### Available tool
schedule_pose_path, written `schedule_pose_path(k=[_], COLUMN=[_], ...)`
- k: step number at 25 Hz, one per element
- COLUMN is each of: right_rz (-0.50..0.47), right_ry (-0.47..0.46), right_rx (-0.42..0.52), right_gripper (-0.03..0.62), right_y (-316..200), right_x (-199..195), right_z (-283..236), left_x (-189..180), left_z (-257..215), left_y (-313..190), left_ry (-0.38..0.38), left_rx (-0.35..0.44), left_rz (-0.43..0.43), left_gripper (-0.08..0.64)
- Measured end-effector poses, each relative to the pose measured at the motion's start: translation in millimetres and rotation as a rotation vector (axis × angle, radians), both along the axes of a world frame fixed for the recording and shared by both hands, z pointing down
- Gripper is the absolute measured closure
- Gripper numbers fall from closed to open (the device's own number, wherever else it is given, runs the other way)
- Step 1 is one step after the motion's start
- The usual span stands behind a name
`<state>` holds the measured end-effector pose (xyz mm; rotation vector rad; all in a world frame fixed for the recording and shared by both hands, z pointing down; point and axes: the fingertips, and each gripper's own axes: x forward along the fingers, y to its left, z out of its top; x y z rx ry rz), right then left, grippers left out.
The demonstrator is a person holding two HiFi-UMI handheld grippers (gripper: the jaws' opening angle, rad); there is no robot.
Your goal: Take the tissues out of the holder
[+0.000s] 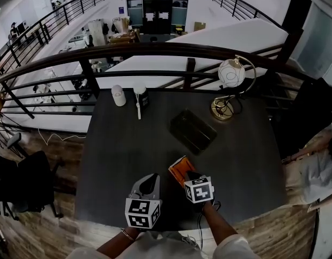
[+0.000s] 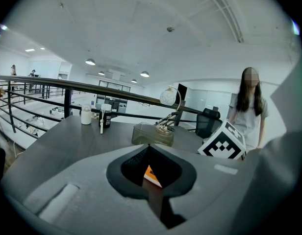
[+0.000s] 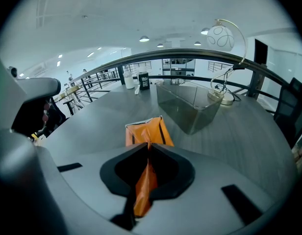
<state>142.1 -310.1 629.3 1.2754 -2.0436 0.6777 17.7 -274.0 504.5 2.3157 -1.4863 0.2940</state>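
- Dark table by a balcony railing carries the clear holder.
- Right gripper pinches the orange tissue pack, outside the holder and near it.
- Left gripper: jaws pressed together.

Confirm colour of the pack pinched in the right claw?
The tissue pack is orange with thin dark lines. It shows best in the right gripper view.
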Motion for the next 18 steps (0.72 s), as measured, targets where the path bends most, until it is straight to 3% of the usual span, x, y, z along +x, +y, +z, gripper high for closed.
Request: schedule_pose_path(k=[11,18], right_rz=[0.057,0.226], right_ry=[-0.049,-0.148], right_rx=[0.069,0.194], right_gripper=[0.568,0.569], right_y=[1,8], right_x=[7,39], right_z=[-26,-75], left_x=[8,22], left_z=[-7,-15], left_y=[2,-1], left_ry=[0.007,0.01], left_rx=[0.02,0.045], left_rz=[0.019,0.053], left_gripper=[0.551,0.551])
